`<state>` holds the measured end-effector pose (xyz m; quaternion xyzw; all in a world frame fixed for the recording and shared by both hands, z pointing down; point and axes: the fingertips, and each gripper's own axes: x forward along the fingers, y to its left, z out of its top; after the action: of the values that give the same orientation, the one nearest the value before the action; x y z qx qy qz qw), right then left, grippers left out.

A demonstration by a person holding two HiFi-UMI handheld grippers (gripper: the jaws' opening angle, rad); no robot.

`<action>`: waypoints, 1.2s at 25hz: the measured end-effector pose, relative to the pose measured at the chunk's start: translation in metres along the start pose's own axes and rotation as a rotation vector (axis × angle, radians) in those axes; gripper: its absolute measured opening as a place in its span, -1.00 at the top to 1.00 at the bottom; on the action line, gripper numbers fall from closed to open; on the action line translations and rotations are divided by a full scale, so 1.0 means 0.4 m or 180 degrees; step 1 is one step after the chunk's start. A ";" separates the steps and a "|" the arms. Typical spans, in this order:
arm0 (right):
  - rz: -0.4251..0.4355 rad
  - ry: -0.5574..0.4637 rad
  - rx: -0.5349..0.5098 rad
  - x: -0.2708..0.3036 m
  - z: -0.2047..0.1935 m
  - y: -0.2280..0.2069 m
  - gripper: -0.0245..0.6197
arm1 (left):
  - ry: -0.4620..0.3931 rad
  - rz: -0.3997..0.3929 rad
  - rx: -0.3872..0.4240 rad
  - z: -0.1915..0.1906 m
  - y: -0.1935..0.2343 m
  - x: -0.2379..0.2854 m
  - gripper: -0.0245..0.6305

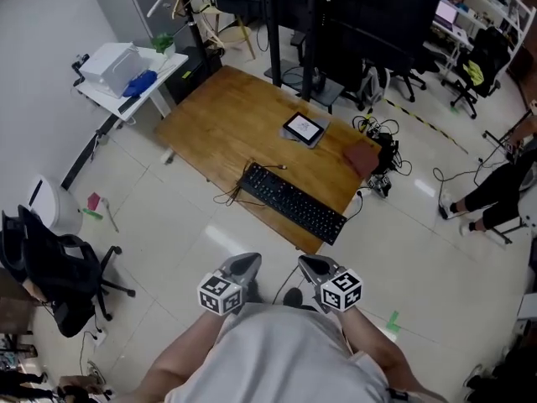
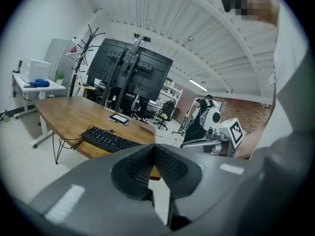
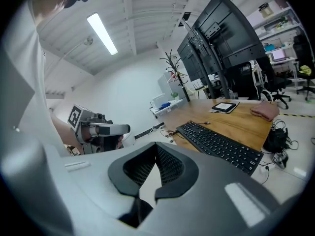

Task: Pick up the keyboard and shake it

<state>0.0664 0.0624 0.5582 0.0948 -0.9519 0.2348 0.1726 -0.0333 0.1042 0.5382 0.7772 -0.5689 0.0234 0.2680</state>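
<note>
A black keyboard [image 1: 291, 202] lies along the near edge of the wooden table [image 1: 243, 112], its cable trailing off the left end. It also shows in the left gripper view as the keyboard [image 2: 108, 138] and in the right gripper view as the keyboard [image 3: 219, 144]. Both grippers are held close to my body, over the floor and well short of the table. My left gripper [image 1: 245, 264] [image 2: 154, 148] is shut and holds nothing. My right gripper [image 1: 310, 266] [image 3: 156, 149] is shut too, with nothing between its pads.
On the table lie a tablet [image 1: 303, 128] and a reddish cloth [image 1: 362, 158]. A black office chair [image 1: 50, 267] stands at the left, a white side table [image 1: 126, 74] at the far left. Cables [image 1: 382, 154] lie on the floor by the table's right end. A seated person [image 1: 503, 183] is at the right.
</note>
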 end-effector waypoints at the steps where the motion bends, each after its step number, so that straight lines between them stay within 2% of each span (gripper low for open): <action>1: -0.0026 0.0014 0.0011 0.006 0.000 -0.005 0.91 | -0.0001 -0.0016 -0.0017 0.004 0.015 0.005 0.93; 6: -0.0295 0.0029 0.0087 0.050 0.019 -0.051 0.91 | 0.0089 -0.0212 -0.0058 0.018 0.099 0.056 0.93; 12: -0.0625 -0.0071 0.0129 0.120 0.107 -0.083 0.91 | 0.0231 -0.0728 0.0082 0.093 0.147 0.139 0.93; 18: -0.0989 -0.0311 0.0260 0.158 0.179 -0.098 0.91 | 0.0393 -0.1097 0.0164 0.145 0.222 0.169 0.93; 21: -0.1176 -0.0388 0.0381 0.156 0.174 -0.109 0.91 | 0.0463 -0.1227 0.0188 0.156 0.260 0.179 0.93; 24: -0.1355 -0.0365 0.0530 0.135 0.145 -0.120 0.91 | 0.0517 -0.1252 0.0143 0.160 0.280 0.190 0.93; 30: -0.1617 -0.0376 0.0803 0.074 0.076 -0.155 0.91 | 0.0757 -0.1309 0.0197 0.128 0.253 0.226 0.93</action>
<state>0.0466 -0.0091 0.5695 0.3643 -0.8694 0.2947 0.1569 -0.1059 -0.0185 0.5649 0.8763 -0.3620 0.0772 0.3083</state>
